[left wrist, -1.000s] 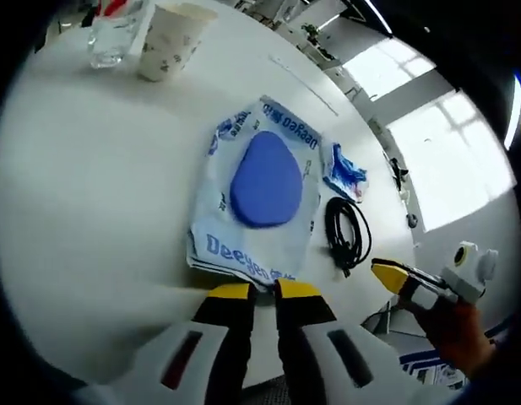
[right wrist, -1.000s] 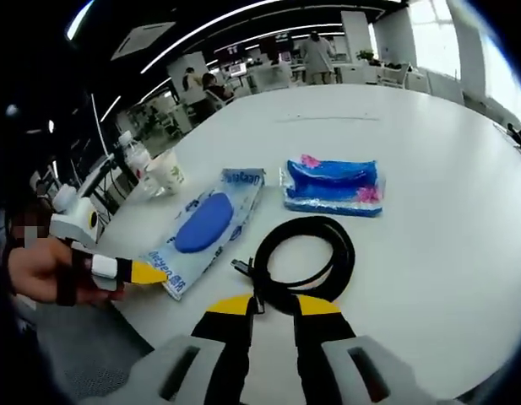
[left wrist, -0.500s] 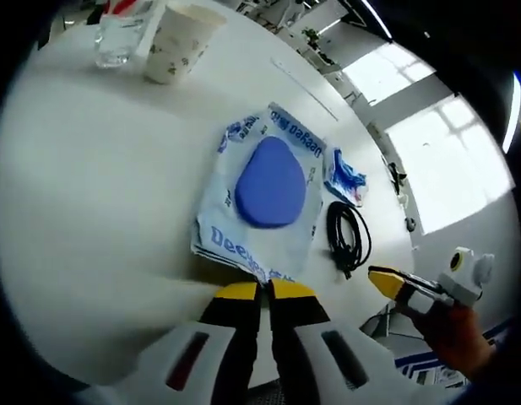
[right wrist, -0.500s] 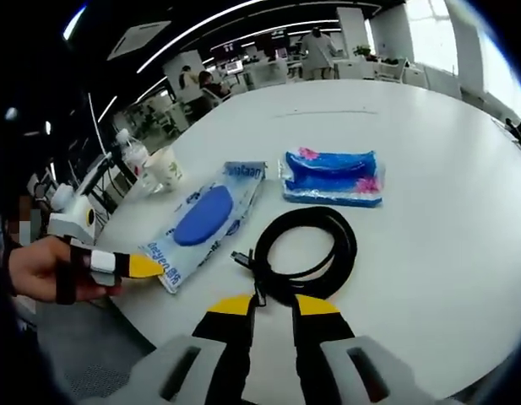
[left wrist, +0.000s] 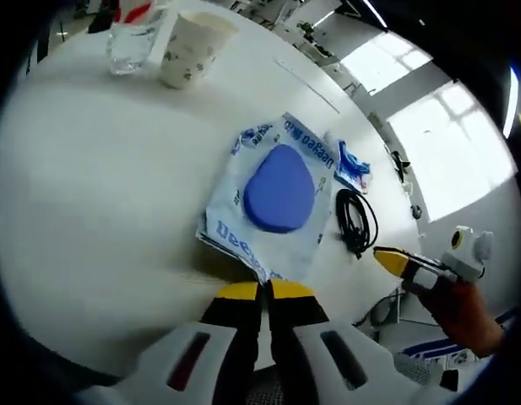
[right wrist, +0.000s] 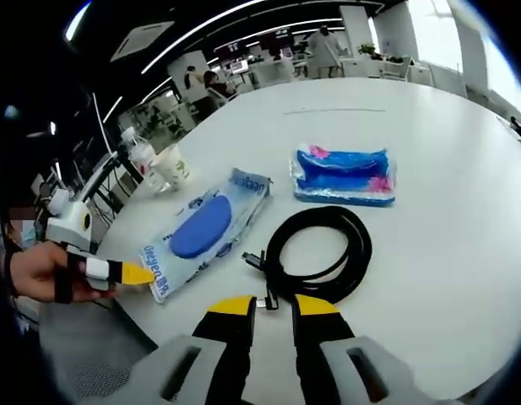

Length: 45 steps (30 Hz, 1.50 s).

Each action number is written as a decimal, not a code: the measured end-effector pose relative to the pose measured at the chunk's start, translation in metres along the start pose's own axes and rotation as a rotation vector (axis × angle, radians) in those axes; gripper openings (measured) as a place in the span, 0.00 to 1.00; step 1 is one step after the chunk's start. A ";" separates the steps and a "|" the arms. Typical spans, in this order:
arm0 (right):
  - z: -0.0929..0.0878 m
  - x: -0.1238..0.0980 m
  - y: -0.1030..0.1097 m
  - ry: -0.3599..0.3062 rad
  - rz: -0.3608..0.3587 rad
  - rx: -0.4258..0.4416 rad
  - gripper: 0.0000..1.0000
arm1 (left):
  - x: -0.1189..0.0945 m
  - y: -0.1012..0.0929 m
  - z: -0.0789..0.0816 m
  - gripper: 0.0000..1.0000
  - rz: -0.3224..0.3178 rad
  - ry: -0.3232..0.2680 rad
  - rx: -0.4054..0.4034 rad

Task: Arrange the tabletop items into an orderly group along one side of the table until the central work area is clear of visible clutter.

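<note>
Two grippers | left gripper (left wrist: 262,290) jaws together, nothing held, wipes pack (left wrist: 273,199) just ahead at table (left wrist: 91,169) edge | right gripper (right wrist: 264,305) narrow gap, empty, black cable (right wrist: 319,253) coiled just ahead | blue packet (right wrist: 344,175) beyond cable | cup (left wrist: 192,49), bottle (left wrist: 132,38) far ahead-left of left gripper

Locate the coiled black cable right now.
In the right gripper view the black cable lies coiled on the white table, just ahead of the right gripper, between the wipes pack and the blue packet.
</note>
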State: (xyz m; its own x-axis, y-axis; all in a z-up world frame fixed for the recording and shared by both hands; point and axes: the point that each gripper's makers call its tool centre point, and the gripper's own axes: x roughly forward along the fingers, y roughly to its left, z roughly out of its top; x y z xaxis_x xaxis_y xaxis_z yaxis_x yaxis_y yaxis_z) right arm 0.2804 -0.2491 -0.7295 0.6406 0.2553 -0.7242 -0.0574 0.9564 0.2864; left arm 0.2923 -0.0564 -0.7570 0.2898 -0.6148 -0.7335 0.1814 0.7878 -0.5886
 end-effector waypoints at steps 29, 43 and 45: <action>0.020 0.022 0.034 0.015 0.087 -0.053 0.15 | -0.038 0.064 0.033 0.00 0.172 -0.044 0.169; 0.034 0.040 0.048 0.033 0.138 -0.070 0.18 | -0.049 0.072 0.036 0.11 0.149 -0.100 0.161; 0.033 0.043 0.049 0.045 0.146 -0.075 0.19 | -0.050 0.073 0.033 0.11 0.148 -0.098 0.159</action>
State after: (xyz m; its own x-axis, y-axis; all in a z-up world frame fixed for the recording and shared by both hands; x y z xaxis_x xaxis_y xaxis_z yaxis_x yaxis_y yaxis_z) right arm 0.3307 -0.1963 -0.7261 0.5866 0.3972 -0.7058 -0.2061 0.9160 0.3442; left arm 0.3222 0.0330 -0.7517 0.4128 -0.4913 -0.7670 0.2735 0.8700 -0.4102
